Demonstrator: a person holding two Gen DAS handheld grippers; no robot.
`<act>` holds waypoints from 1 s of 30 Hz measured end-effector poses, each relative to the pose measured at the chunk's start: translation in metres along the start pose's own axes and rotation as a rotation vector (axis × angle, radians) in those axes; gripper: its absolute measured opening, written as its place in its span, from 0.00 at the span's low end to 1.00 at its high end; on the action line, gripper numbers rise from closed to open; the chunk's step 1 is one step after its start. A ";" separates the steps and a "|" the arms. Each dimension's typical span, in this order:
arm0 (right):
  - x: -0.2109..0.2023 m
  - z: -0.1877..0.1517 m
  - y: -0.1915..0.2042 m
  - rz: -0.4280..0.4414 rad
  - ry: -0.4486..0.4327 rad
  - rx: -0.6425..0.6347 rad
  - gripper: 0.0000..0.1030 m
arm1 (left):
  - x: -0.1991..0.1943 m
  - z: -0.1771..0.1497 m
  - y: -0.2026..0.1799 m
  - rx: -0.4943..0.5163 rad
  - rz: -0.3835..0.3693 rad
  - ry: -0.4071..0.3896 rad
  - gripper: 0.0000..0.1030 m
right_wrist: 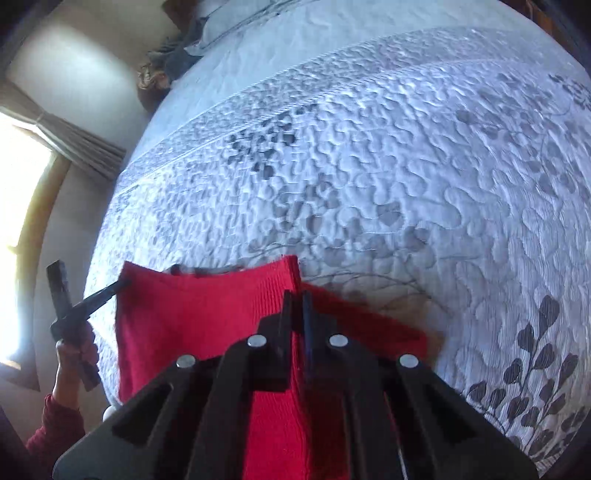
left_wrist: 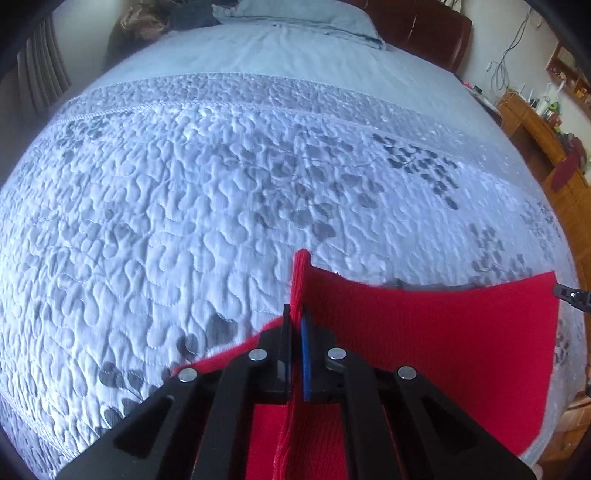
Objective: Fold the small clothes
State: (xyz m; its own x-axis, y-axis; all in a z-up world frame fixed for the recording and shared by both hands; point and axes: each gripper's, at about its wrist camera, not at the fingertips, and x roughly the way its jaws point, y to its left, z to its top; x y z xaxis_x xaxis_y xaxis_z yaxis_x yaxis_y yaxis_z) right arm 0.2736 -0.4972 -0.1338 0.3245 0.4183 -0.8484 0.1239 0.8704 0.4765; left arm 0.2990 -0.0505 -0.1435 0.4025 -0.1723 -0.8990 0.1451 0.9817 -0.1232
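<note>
A red knitted garment (left_wrist: 443,339) is held stretched above the quilted bed (left_wrist: 184,206). My left gripper (left_wrist: 295,314) is shut on its left top corner, a ribbed edge sticking up between the jaws. My right gripper (right_wrist: 296,299) is shut on the other top corner of the garment (right_wrist: 192,314). In the left wrist view the right gripper's tip (left_wrist: 570,295) shows at the cloth's far right edge. In the right wrist view the left gripper (right_wrist: 110,288) shows at the cloth's far left corner, held by a hand (right_wrist: 75,350).
The bed's white quilt with grey leaf print (right_wrist: 406,184) fills both views. Pillows (left_wrist: 295,18) and a dark headboard (left_wrist: 424,33) lie at the far end. A wooden shelf unit (left_wrist: 546,147) stands right of the bed. A window with curtain (right_wrist: 22,192) is on the left.
</note>
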 end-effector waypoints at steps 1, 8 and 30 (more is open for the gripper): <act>0.007 -0.001 -0.007 -0.020 0.014 0.018 0.03 | 0.010 -0.001 0.002 0.000 0.023 0.017 0.04; 0.033 -0.018 -0.031 -0.053 0.059 0.100 0.09 | 0.033 -0.019 -0.003 0.058 0.108 0.065 0.09; -0.031 -0.189 0.015 -0.030 0.173 -0.097 0.12 | -0.055 -0.168 -0.046 0.134 -0.009 0.130 0.29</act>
State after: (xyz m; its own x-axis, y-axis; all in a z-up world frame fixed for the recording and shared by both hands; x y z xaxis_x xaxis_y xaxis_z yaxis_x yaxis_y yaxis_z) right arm 0.0884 -0.4477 -0.1440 0.1548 0.4225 -0.8931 0.0378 0.9007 0.4327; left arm 0.1186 -0.0731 -0.1591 0.2816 -0.1605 -0.9460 0.2709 0.9591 -0.0821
